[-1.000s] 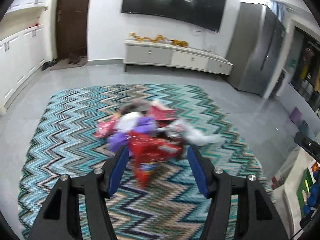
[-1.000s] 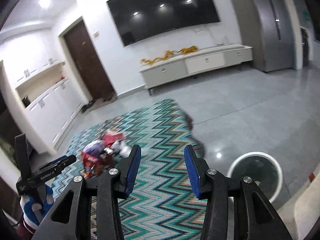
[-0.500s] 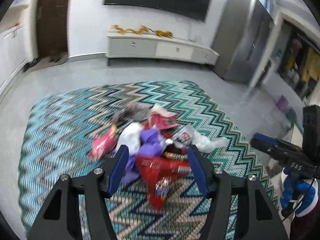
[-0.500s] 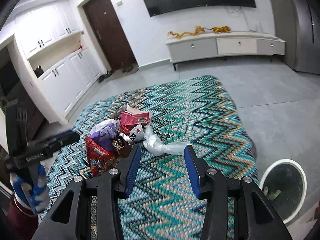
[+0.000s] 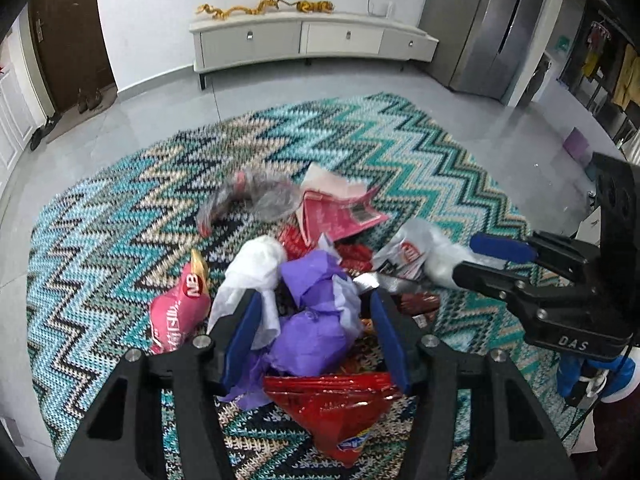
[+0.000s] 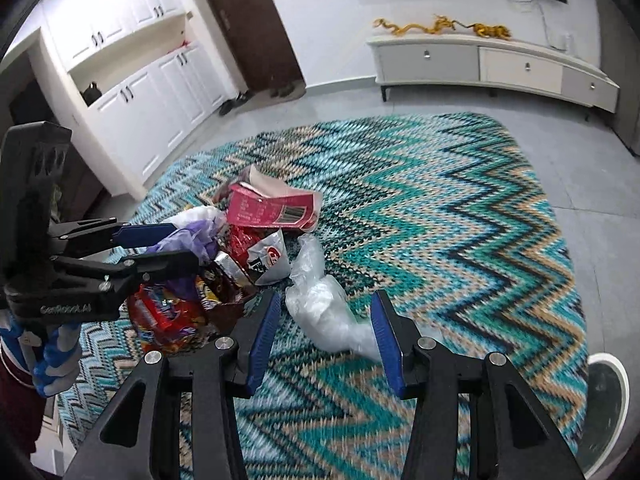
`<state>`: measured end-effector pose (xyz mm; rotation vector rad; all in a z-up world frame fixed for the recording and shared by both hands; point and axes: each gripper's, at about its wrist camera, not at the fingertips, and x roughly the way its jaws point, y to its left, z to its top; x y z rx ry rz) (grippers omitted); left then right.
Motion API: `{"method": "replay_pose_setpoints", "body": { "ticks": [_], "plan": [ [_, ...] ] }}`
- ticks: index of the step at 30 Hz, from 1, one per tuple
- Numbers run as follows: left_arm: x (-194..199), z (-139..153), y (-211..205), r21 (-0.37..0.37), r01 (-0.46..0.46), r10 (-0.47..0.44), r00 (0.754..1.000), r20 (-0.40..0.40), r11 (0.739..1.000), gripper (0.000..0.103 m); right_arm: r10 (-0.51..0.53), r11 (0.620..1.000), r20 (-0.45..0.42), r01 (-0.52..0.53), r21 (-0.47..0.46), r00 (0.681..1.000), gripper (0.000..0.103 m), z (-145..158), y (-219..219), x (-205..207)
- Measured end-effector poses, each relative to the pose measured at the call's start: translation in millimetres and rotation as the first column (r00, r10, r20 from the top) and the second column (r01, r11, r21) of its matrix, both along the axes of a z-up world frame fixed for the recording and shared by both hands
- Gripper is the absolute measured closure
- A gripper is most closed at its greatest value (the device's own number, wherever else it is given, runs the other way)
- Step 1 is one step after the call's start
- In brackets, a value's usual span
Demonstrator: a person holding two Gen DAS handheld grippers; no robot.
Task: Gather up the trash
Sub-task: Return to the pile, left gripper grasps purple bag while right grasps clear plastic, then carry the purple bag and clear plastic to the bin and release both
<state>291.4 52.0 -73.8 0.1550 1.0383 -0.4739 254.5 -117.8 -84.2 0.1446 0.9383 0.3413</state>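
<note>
A pile of trash lies on the zigzag rug. My left gripper is open, its jaws either side of a crumpled purple bag, with a red snack bag just below it. A pink snack bag, white tissue and red torn packet lie around. My right gripper is open over a clear plastic bag. The purple bag and the left gripper show at the left of the right wrist view. The right gripper shows at the right of the left wrist view.
A white round bin stands on the grey floor at the rug's right edge. A low white TV cabinet runs along the far wall. White cupboards and a brown door are at the left.
Both grippers have moved down and closer to the trash pile. The left now straddles the purple bag; the right now sits over the clear plastic bag.
</note>
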Motion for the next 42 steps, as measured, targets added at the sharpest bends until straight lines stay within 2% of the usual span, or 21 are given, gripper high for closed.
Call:
{"method": "replay_pose_setpoints", "body": {
  "ticks": [1, 5, 7, 8, 19, 30, 42],
  "plan": [
    [1, -4, 1, 0.001, -0.004, 0.004, 1.000, -0.009, 1.000, 0.061, 0.003, 1.000, -0.004, -0.003, -0.004, 1.000, 0.056, -3, 1, 2],
    [3, -5, 5, -0.028, -0.025, 0.025, 1.000, -0.013, 0.999, 0.075, 0.008, 1.000, -0.011, -0.008, -0.009, 1.000, 0.057, -9, 2, 1],
    [2, -2, 8, -0.048, -0.035, 0.035, 0.999, -0.008, 0.998, 0.076, 0.011, 1.000, -0.004, -0.012, -0.007, 1.000, 0.070, -9, 0, -3],
    [0, 1, 10, -0.061, -0.039, 0.040, 0.999, 0.000, 0.997, 0.077, 0.010, 1.000, -0.002, -0.010, -0.004, 1.000, 0.071, -8, 0, -6],
    [-38, 66, 37, -0.217, -0.050, 0.072, 0.993, 0.092, 0.975, 0.077, -0.021, 0.999, 0.099, 0.016, 0.046, 0.995, 0.074, 43, -8, -63],
    [-103, 125, 45, -0.239, -0.021, 0.070, 0.977, 0.200, 0.971, 0.077, -0.055, 0.997, 0.204, 0.042, 0.067, 0.977, 0.074, 101, -19, -129],
    [-154, 105, 53, -0.269, -0.030, 0.069, 0.988, 0.136, 0.963, 0.077, -0.088, 0.995, 0.232, 0.075, 0.066, 0.969, 0.074, 113, -39, -190]
  ]
}}
